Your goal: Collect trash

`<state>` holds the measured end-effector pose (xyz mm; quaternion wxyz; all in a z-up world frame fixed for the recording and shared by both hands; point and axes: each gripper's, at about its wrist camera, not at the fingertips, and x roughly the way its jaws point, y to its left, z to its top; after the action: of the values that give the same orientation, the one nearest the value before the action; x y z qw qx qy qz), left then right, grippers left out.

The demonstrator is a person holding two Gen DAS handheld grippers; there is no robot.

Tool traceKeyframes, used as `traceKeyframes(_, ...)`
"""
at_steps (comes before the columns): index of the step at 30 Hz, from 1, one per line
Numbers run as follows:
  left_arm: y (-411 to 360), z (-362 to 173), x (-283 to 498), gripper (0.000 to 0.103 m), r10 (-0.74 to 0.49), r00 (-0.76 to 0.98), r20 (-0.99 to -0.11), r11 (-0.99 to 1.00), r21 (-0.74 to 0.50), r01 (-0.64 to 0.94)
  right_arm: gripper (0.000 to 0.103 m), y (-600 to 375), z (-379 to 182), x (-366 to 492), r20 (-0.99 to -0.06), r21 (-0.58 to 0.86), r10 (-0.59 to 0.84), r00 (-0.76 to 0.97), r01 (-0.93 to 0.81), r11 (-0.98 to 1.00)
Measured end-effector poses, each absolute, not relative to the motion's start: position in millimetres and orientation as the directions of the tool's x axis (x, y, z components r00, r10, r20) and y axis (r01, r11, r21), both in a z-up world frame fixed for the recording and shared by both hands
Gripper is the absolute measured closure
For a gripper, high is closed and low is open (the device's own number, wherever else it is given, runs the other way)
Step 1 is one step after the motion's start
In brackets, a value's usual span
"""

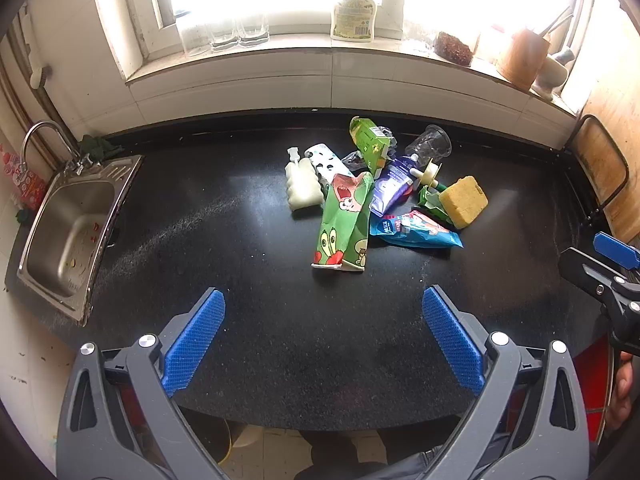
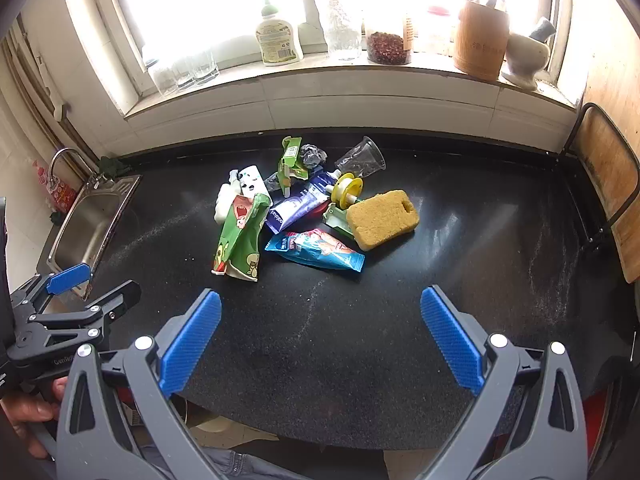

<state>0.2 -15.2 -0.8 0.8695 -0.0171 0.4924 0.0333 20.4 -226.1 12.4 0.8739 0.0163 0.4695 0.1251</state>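
A heap of trash lies on the black counter: a green cartoon wrapper, a blue snack packet, a purple tube, a green carton, a clear plastic cup, a yellow sponge and a white pump bottle. My left gripper is open and empty, near the front edge. My right gripper is open and empty, also short of the heap.
A steel sink with a tap is set into the counter at the left. The windowsill holds glasses, a soap bottle, jars and a wooden holder. A wooden board in a rack stands at the right.
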Motion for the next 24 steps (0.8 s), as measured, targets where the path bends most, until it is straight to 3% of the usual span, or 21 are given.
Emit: traceKeyframes(24, -13.4, -0.6, -1.1, 0.007, 0.047, 0.507, -0.861, 0.996, 0.005, -0.085, 0.006, -225.6, 16.0, 18.6, -0.811, 0.151, 0.243, 0.532, -0.211, 0.966)
